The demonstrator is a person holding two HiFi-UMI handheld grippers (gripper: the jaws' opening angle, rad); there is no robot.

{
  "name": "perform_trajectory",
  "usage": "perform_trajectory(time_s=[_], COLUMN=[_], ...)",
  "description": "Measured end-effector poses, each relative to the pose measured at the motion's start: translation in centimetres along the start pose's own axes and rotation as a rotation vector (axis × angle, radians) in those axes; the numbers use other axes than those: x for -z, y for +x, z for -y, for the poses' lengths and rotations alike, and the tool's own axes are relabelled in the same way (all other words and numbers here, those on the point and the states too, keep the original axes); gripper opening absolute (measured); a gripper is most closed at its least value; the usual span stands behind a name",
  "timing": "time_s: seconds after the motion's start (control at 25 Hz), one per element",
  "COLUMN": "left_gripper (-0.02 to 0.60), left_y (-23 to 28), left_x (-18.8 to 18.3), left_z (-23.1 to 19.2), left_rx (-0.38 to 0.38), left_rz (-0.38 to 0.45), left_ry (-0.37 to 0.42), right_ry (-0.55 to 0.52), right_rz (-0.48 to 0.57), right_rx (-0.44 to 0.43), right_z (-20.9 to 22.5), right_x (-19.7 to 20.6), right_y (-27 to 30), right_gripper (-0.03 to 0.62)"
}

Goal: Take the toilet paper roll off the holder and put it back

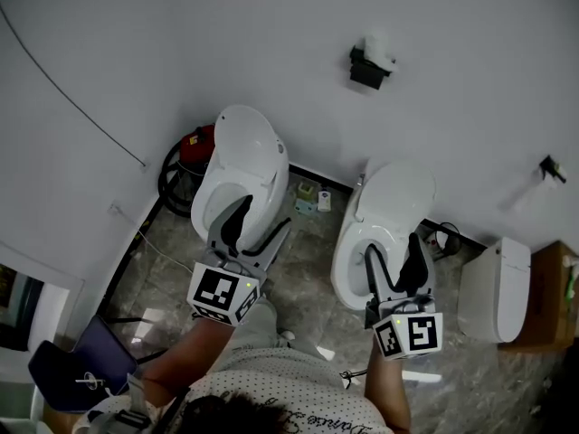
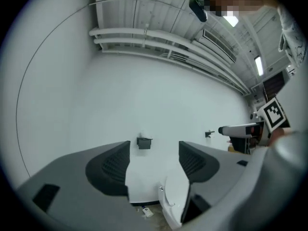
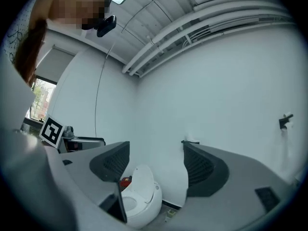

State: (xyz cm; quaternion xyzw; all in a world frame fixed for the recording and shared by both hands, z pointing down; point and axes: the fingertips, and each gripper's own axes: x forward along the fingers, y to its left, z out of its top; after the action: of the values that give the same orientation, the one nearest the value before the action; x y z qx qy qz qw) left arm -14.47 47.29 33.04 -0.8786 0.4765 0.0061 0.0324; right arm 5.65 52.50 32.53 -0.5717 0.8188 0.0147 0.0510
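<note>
A black holder (image 1: 365, 70) is fixed high on the white wall, with the white toilet paper roll (image 1: 381, 51) on it. In the left gripper view the holder (image 2: 144, 142) shows small, far off between the jaws. Its edge (image 3: 189, 141) peeks out beside the right jaw in the right gripper view. My left gripper (image 1: 261, 220) is open and empty, hovering over the left toilet (image 1: 237, 165). Over the right toilet (image 1: 384, 220), my right gripper (image 1: 395, 259) is also open with nothing between its fingers. Both are far below the holder.
Small bottles (image 1: 310, 197) stand on the floor between the toilets. A red item (image 1: 194, 140) and black hose sit behind the left toilet. At the right are a white unit (image 1: 495, 287), a wooden cabinet (image 1: 552, 297) and a wall hook (image 1: 549, 168). A dark chair (image 1: 77, 360) stands lower left.
</note>
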Motion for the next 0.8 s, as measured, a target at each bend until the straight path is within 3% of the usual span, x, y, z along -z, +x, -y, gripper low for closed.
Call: perform_trajectory(time_s=[0.08, 0.24, 0.56, 0.8], left_gripper=[0.342, 0.381, 0.387, 0.387], left_y=[0.8, 2.6, 9.1, 16.7], left_x=[0.2, 0.4, 1.7, 1.7], left_z=[-0.3, -1.4, -5.3, -10.6], left_rx=[-0.004, 0.002, 0.025, 0.066], left_rz=[-0.024, -0.043, -0.037, -0.016], left_ry=[0.020, 0.015, -0.016, -0.019], right_ry=[0.003, 0.023, 0.027, 0.005], right_rz=[0.001, 0.005, -0.004, -0.006], right_rx=[-0.007, -0.008, 0.011, 0.059], right_z=[0.4, 1.0, 3.0, 5.4], right_x=[-0.1, 0.0, 1.2, 1.6], right_y=[0.6, 2.6, 8.9, 17.2], right_gripper=[0.384, 0.447, 0.456, 0.459])
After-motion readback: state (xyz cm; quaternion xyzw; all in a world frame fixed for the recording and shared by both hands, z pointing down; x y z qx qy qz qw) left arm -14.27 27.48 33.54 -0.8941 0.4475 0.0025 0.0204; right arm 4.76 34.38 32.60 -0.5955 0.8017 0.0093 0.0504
